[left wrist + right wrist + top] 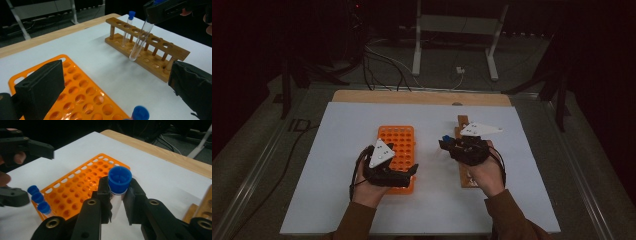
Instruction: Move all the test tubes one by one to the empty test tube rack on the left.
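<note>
My right gripper (117, 187) is shut on a clear test tube with a blue cap (120, 178), held just under the cap. In the left gripper view that tube (139, 42) hangs tilted in front of the wooden rack (160, 53), its bottom clear of the holes. One more blue-capped tube (128, 27) stands in the wooden rack's far end. My left gripper (412, 175) hovers open over the near end of the orange rack (398, 137), nothing between its fingers (40, 87). Three blue-capped tubes (38, 198) stand in that end of the orange rack.
White paper (337, 165) covers the wooden table (362, 96). The two racks lie side by side, a bare strip of paper between them. Cables and a metal frame (457, 25) sit on the floor beyond the table's far edge.
</note>
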Available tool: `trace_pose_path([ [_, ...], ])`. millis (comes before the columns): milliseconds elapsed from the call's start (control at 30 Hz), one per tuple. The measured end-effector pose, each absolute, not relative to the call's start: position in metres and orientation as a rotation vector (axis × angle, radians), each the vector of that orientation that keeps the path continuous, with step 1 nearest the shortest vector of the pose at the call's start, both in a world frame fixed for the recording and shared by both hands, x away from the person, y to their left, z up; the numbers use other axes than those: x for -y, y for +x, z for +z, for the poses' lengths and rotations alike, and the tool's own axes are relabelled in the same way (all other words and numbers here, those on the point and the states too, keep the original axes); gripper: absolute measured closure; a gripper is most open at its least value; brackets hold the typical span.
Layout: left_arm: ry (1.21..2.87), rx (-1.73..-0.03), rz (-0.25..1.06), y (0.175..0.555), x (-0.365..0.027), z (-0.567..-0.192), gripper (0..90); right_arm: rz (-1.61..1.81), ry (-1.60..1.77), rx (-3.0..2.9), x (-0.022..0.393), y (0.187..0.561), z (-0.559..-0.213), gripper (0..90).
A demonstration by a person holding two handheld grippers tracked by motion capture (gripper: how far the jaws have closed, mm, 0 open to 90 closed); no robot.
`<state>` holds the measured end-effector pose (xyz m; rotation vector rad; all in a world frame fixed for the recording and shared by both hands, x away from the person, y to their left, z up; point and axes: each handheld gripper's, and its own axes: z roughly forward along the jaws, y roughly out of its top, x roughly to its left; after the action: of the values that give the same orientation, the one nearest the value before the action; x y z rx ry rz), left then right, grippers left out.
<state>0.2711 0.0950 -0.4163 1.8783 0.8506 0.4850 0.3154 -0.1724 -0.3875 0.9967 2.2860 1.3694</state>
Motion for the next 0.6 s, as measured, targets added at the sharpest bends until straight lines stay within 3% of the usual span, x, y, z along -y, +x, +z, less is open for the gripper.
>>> trace_pose_path([
  [600,1.923,-0.783,0.512,0.275,-0.059,-0.411,6.5,1.417,0.960,-2.333,0.153,0.309,-0.383,77.0],
])
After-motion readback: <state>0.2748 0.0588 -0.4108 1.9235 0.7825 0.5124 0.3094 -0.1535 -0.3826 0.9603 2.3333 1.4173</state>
